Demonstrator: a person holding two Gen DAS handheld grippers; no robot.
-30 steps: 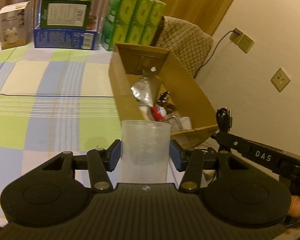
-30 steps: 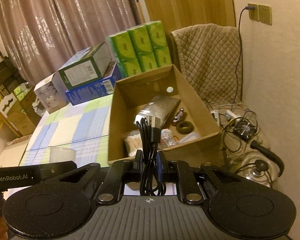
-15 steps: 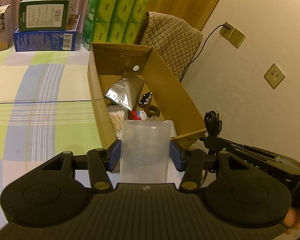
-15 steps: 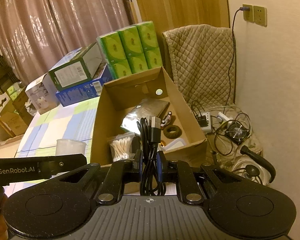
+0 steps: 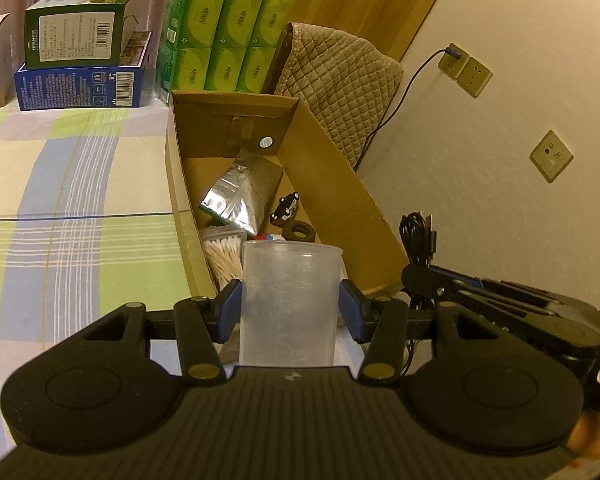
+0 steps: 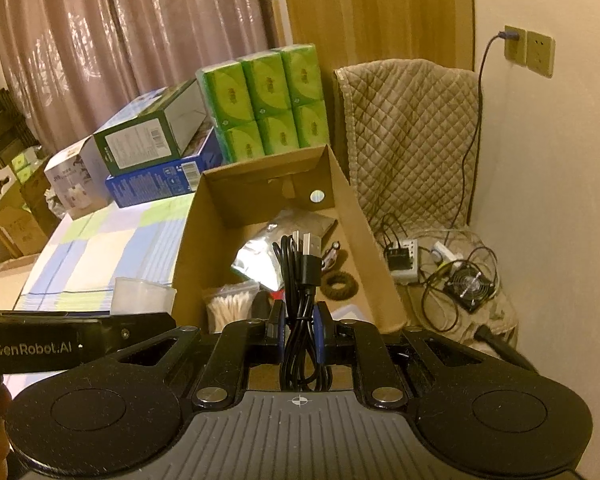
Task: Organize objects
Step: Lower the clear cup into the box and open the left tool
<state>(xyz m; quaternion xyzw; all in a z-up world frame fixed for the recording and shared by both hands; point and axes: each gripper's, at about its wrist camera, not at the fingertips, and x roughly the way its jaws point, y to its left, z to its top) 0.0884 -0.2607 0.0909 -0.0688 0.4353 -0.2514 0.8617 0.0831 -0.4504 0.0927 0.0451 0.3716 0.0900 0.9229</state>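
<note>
My left gripper (image 5: 290, 308) is shut on a translucent measuring cup (image 5: 289, 300), held upright just in front of the near end of an open cardboard box (image 5: 332, 168). My right gripper (image 6: 299, 330) is shut on a coiled black USB cable (image 6: 302, 280), whose plugs stick up over the same box (image 6: 352, 200). Inside the box lie a silver foil pouch (image 5: 236, 196), a bag of cotton swabs (image 5: 224, 256), a small black toy car (image 5: 286, 208) and a dark ring (image 5: 299, 231). The right gripper with its cable (image 5: 418, 240) shows at the right of the left wrist view.
The box sits at the right edge of a checked bedspread (image 5: 80, 200). Green tissue packs (image 5: 224, 40) and stacked green and blue cartons (image 5: 80, 60) stand behind it. A quilted chair (image 6: 408, 140), a power strip (image 6: 402, 258), a small fan (image 6: 470, 290) and loose wires fill the floor by the wall.
Both grippers have moved level toward the box, which now sits nearer and more central in each view. The cup and the cable stay gripped as before.
</note>
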